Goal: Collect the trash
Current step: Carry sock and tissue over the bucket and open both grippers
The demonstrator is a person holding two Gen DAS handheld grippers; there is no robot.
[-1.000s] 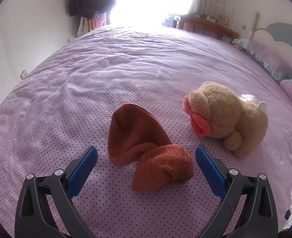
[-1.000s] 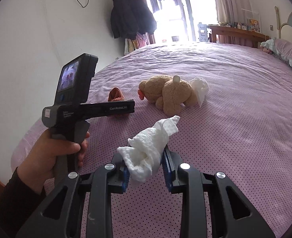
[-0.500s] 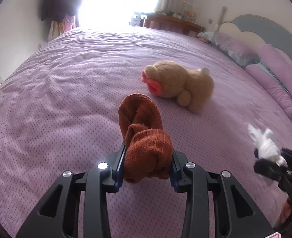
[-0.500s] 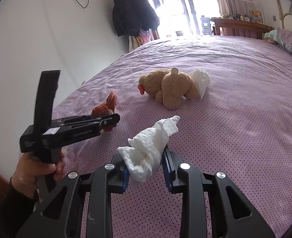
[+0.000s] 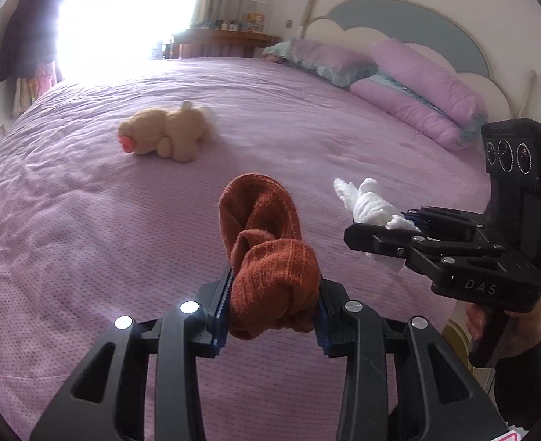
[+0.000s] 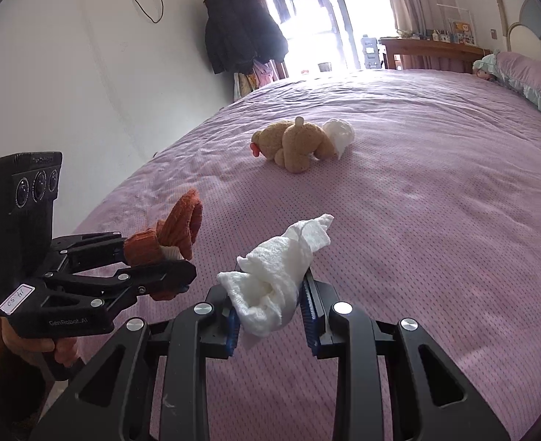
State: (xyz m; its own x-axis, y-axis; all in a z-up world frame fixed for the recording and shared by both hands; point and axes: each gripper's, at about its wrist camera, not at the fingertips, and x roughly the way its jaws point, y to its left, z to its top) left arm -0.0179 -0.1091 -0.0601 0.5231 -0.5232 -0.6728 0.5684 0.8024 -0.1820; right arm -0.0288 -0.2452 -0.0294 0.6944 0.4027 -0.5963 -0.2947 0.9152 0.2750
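A rust-orange knitted sock hangs bunched between the blue pads of my left gripper, which is shut on it and holds it above the purple bedspread. My right gripper is shut on a crumpled white tissue, also lifted off the bed. Each view shows the other gripper: the right gripper with its tissue at the right, the left gripper with the sock at the left. Another white tissue lies behind a plush bear.
A tan plush bear lies mid-bed. Purple pillows and a blue-and-cream headboard stand at the right. Dark coats hang by the bright window; a wooden desk stands beyond the bed. A person's hand grips the left handle.
My left gripper closed on the orange sock, lifted it off the bed and swung right towards the pillows. The right gripper kept its tissue and shifted a little along the bed.
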